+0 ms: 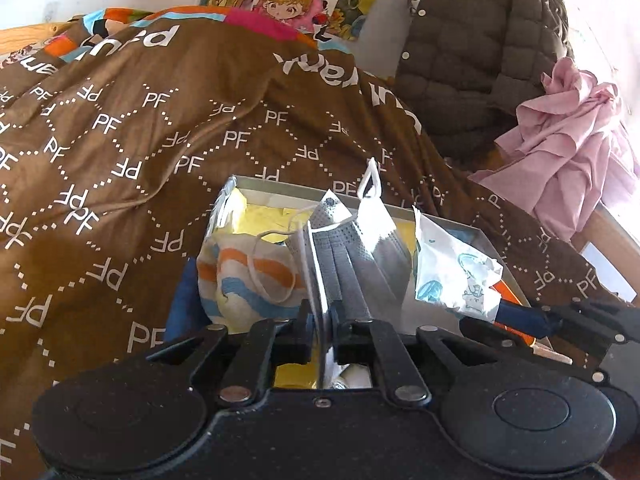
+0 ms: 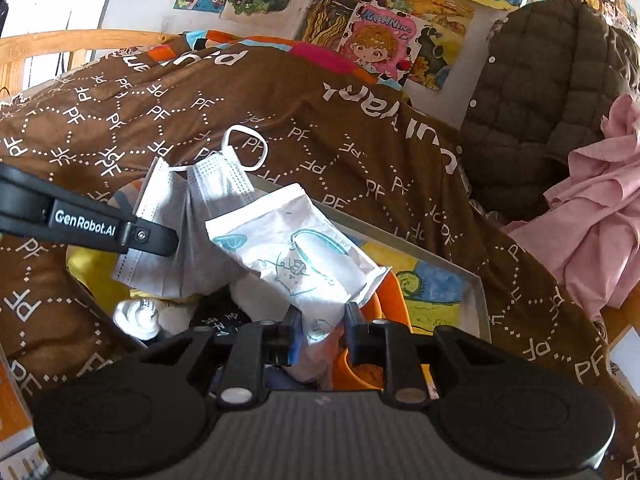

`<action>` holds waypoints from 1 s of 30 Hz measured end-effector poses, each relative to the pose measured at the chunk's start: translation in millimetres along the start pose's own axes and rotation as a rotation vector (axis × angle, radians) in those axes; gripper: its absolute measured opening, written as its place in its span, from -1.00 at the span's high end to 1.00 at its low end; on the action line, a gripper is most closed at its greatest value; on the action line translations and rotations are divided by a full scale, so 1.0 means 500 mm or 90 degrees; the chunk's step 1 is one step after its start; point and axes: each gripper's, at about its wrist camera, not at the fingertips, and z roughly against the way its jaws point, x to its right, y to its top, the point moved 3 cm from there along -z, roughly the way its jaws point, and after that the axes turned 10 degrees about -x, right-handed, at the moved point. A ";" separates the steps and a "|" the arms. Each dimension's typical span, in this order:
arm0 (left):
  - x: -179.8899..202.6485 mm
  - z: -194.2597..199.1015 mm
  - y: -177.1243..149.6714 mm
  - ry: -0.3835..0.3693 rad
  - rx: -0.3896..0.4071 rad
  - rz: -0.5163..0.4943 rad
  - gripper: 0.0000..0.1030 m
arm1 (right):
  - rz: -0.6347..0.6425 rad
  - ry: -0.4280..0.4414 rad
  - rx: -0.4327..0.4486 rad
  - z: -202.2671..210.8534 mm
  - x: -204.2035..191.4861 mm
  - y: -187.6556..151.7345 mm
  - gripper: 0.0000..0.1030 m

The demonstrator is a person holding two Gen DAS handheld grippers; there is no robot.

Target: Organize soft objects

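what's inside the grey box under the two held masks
Inside the shallow grey cardboard box: a yellow-and-blue drawing lining its floor, an orange object, a rolled white sock and dark printed fabric. The held masks and both tools cover the rest.

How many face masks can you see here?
3: a grey mask in the left gripper, a wrapped mask in the right gripper, a striped mask beside the box. More may be hidden.
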 end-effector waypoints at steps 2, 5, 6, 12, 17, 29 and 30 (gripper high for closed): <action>0.000 0.003 -0.001 0.001 -0.001 -0.001 0.72 | 0.004 -0.005 0.001 0.000 -0.004 0.002 0.49; 0.000 0.006 -0.005 0.007 -0.003 0.005 0.62 | 0.009 -0.014 0.004 0.001 -0.010 0.004 0.35; -0.001 0.008 -0.006 0.008 -0.003 0.009 0.56 | 0.011 -0.018 0.005 0.002 -0.011 0.005 0.27; -0.002 0.037 -0.016 0.012 0.015 0.017 0.11 | 0.005 -0.029 0.016 0.025 -0.010 0.004 -0.11; 0.007 0.081 -0.029 0.020 0.043 0.007 -0.08 | -0.017 -0.032 0.030 0.065 -0.004 0.000 -0.34; 0.030 0.219 -0.057 0.019 0.108 -0.003 -0.60 | -0.126 -0.031 0.083 0.216 0.047 -0.017 -0.86; 0.033 0.232 -0.061 0.017 0.115 -0.005 -0.62 | -0.141 -0.022 0.091 0.234 0.051 -0.021 -0.91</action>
